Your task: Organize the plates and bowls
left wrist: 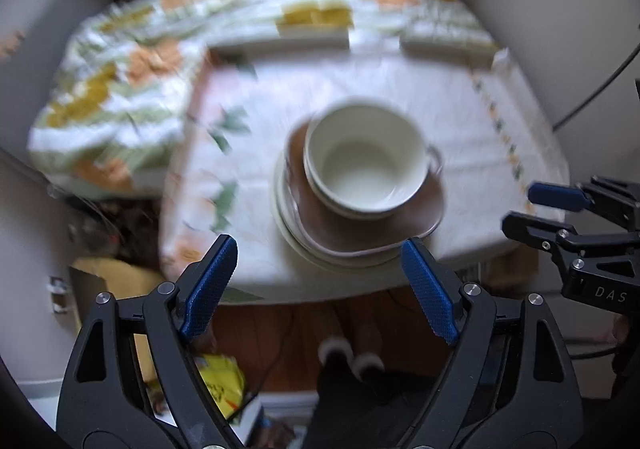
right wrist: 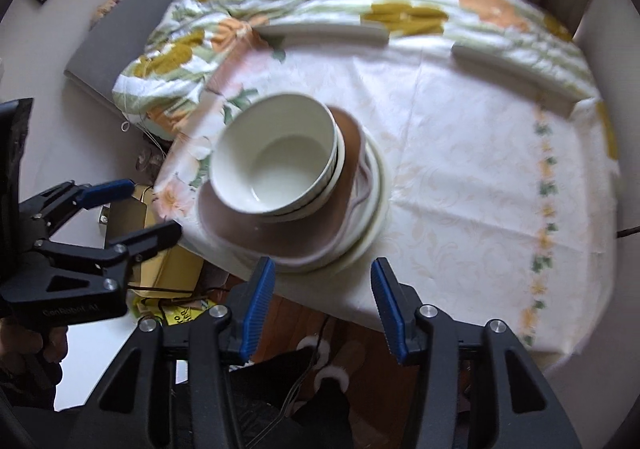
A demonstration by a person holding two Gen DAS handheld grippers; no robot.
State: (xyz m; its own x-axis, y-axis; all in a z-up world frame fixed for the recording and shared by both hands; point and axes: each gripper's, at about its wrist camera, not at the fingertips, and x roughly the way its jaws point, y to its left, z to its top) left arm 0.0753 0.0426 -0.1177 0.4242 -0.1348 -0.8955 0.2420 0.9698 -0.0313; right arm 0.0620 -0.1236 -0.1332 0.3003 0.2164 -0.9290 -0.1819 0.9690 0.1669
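A white bowl point(left wrist: 360, 157) point(right wrist: 276, 157) sits nested in a second white bowl on a brown plate point(left wrist: 400, 217) point(right wrist: 248, 225). White plates point(left wrist: 288, 225) point(right wrist: 376, 185) lie under the brown one. The stack stands near the front edge of the table point(left wrist: 480, 121) point(right wrist: 460, 169), which has a pale floral cloth. My left gripper point(left wrist: 318, 249) point(right wrist: 152, 206) hangs open above the stack's near side, with nothing between its pads. My right gripper point(right wrist: 323, 267) point(left wrist: 522, 206) is open too, narrower, over the table's front edge and clear of the dishes.
A bunched flowered cloth point(right wrist: 180, 49) lies at the table's far left. Two grey rails point(right wrist: 324, 31) point(right wrist: 516, 69) rest along the far side. Below the table are a yellow box point(left wrist: 116, 277), a yellow bag point(left wrist: 224, 381), a cable and a person's slippered feet point(left wrist: 348, 357).
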